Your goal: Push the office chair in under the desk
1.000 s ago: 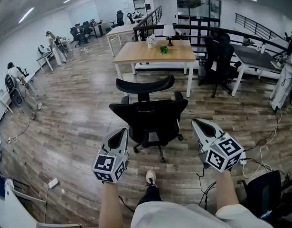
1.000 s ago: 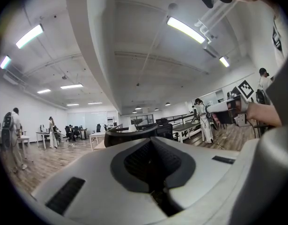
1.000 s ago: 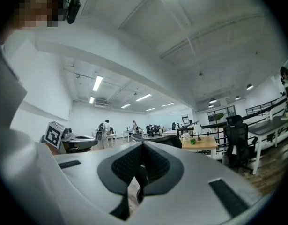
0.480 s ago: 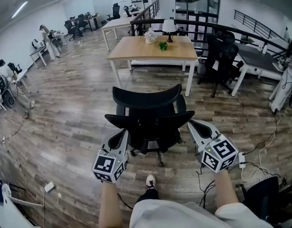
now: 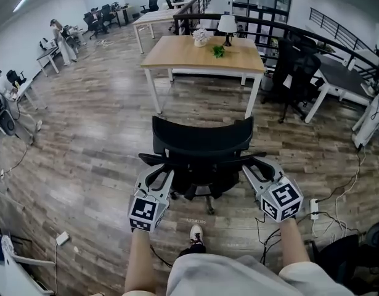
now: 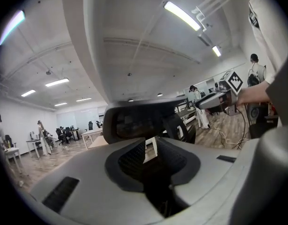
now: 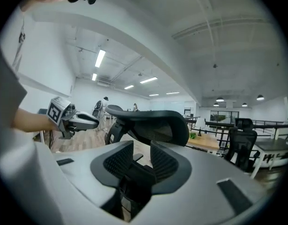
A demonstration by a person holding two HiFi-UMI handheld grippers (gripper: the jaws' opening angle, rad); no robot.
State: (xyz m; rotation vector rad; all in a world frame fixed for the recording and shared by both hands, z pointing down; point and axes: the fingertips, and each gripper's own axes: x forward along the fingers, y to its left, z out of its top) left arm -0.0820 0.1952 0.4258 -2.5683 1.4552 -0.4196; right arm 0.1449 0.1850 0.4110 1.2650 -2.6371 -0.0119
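The left gripper [image 5: 163,172] and right gripper [image 5: 252,167] are flanking the office chair [image 5: 201,142] at 7 and 5 o'clock. Both jaw pairs have just been opening and are standing narrowly apart with nothing between them. The chair is standing well apart from the surface [image 5: 183,53] at 12 o'clock.

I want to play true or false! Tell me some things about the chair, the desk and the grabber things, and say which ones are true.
The office chair is black. True.
The chair is already tucked under the wooden desk. False: it stands on open floor, short of the desk.
A lamp stands on the desk. True.
Both grippers are clamped on the chair. False: the left gripper and right gripper sit on either side of it. Their jaws have just been opening, and nothing is between them.
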